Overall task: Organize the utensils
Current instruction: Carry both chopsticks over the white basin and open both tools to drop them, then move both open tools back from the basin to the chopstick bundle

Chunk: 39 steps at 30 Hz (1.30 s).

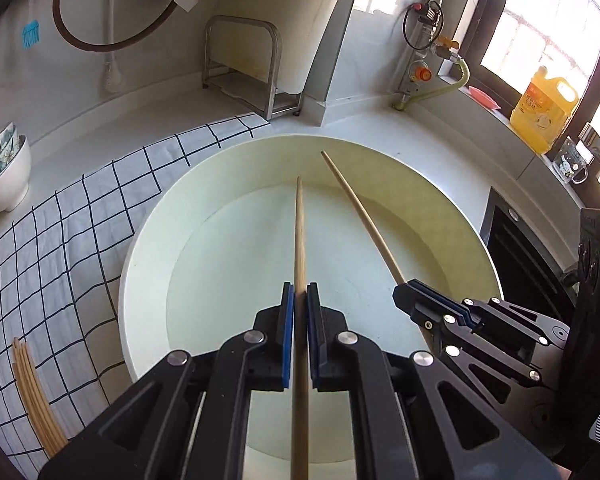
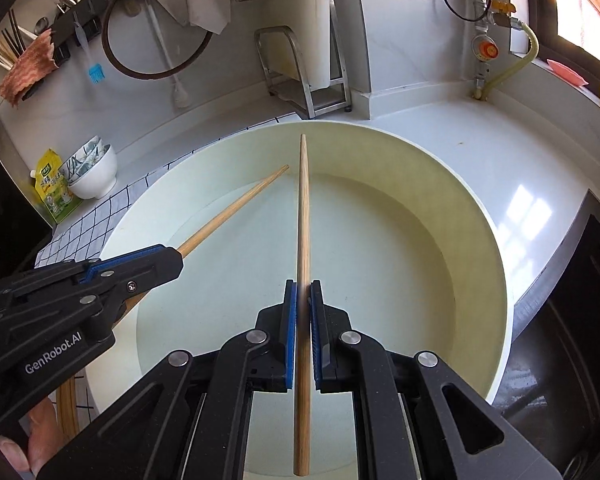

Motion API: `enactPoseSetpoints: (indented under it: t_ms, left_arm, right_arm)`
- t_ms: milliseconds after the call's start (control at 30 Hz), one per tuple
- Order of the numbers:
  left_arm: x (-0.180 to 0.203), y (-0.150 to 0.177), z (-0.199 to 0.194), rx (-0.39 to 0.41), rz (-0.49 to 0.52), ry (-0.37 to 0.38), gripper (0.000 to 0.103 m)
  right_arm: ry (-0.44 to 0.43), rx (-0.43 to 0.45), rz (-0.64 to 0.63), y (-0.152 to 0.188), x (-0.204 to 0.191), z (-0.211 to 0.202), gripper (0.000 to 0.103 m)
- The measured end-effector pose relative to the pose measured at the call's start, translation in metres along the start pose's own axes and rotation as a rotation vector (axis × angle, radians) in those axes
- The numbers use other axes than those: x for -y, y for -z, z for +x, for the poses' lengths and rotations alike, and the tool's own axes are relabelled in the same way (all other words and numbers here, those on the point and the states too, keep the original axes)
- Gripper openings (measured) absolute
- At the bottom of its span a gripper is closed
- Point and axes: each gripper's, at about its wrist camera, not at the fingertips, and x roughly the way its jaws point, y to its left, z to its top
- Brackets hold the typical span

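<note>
Both grippers hang over a large, pale cream basin [image 1: 148, 280] that stands on the white counter [image 1: 440, 128]; everything else is placed from that basin.

The left gripper [image 1: 300, 292] has its blue-padded jaws pressed tight on a wooden chopstick [image 1: 300, 232]. This stick is plain light-brown wood, round and smooth, tapering to a blunt tip that points toward the basin's far wall; its thicker end runs back under the gripper body. The right gripper [image 2: 303, 288] is likewise clamped on a second chopstick [image 2: 303, 208] of the same wood and taper, with visible grain along its length and a cut-flat butt end near the camera. Seen from the left camera, that second stick slants across the basin's right half; both sticks are held above the basin's bare floor, their tips near each other but apart.

Left of the basin, on a grid-patterned cloth [image 1: 80, 240], lies a bundle of further chopsticks [image 1: 34, 396]. Beyond the cloth stand stacked patterned bowls [image 1: 4, 176]. Behind the basin stands a metal rack [image 1: 244, 64].
</note>
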Motion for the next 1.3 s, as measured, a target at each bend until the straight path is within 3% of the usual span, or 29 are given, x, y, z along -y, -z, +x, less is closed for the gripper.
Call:
enactPoseSetpoints:
  t_ms: [67,133,167,633,1300]
  left_arm:
    - [-0.002,-0.001,-0.001,0.001,-0.011,-0.005,0.024]
    - [-0.006,0.000,-0.006,0.022,-0.027,-0.019,0.049]
    - [-0.009,0.001,-0.009,0.034,-0.032,-0.031,0.051]
    - [-0.047,0.033,-0.060,0.075,-0.113,-0.102,0.051]
    - [-0.129,0.134,-0.145,0.103,-0.227,-0.348,0.056]
  right_arm:
    - [0.003,0.012,0.002,0.001,0.001,-0.002,0.013]
    - [0.004,0.028,0.003,0.003,0.002,-0.006,0.014]
    - [0.005,0.032,0.006,0.004,0.002,-0.008,0.014]
    - [-0.066,0.054,-0.027,0.029,-0.034,-0.036,0.015]
    - [-0.233,0.064,-0.185,0.079,-0.155,-0.071,0.029]
